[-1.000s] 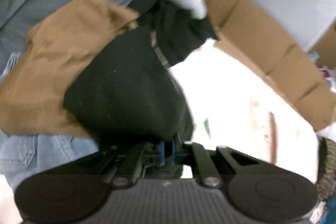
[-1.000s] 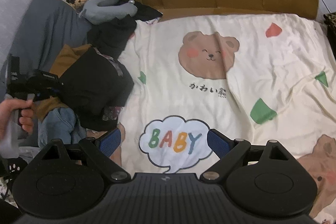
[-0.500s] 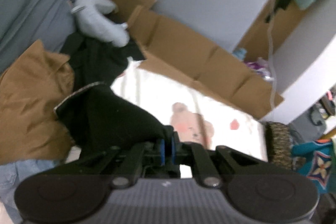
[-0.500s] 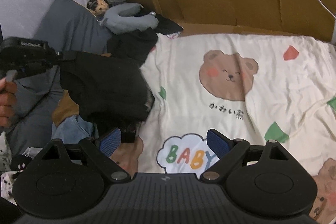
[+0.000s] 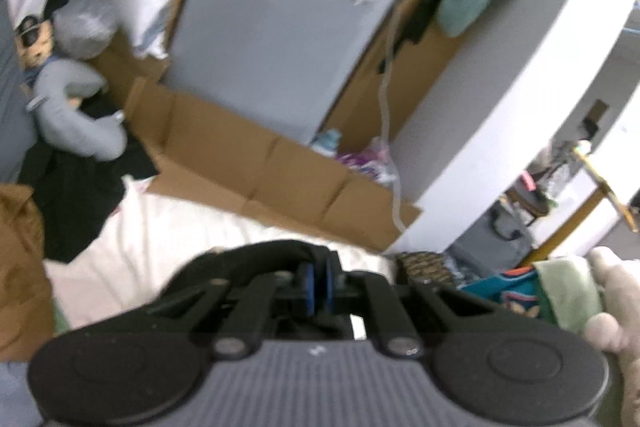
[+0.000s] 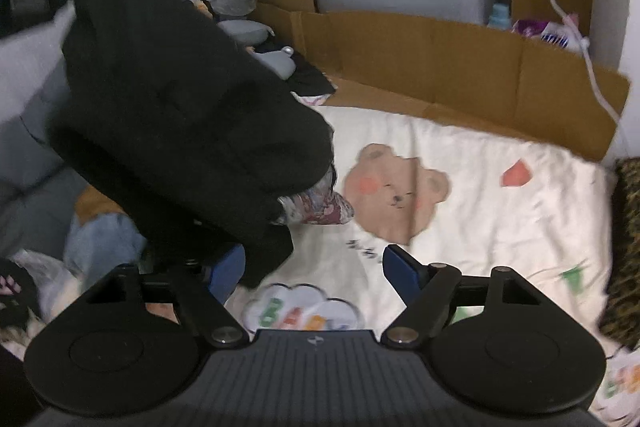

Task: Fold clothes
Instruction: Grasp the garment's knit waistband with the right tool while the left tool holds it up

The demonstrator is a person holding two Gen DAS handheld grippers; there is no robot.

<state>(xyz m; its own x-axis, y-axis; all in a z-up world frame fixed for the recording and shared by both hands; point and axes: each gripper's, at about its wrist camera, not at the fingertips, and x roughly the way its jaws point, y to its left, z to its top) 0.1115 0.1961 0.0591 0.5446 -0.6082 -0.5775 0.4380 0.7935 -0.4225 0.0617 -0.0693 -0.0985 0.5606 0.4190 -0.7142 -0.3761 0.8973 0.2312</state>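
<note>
above bed (image 6: 460,147), we see black garment (image 6: 180,115) lifted off pile since a second ago, left tongs (image 5: 314,285) clamped on it; right tongs (image 6: 314,267) closing, empty; ready for spreading.

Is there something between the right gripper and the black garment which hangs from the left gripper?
Nothing visible. The black garment hangs from the shut left gripper, and its lower edge already reaches the left finger of the right gripper, whose jaws are closing.

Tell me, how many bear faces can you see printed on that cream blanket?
1 clear bear face, near the middle of the cream blanket, just right of the hanging black garment. More may be hidden under the garment or beyond the picture's edge.
</note>
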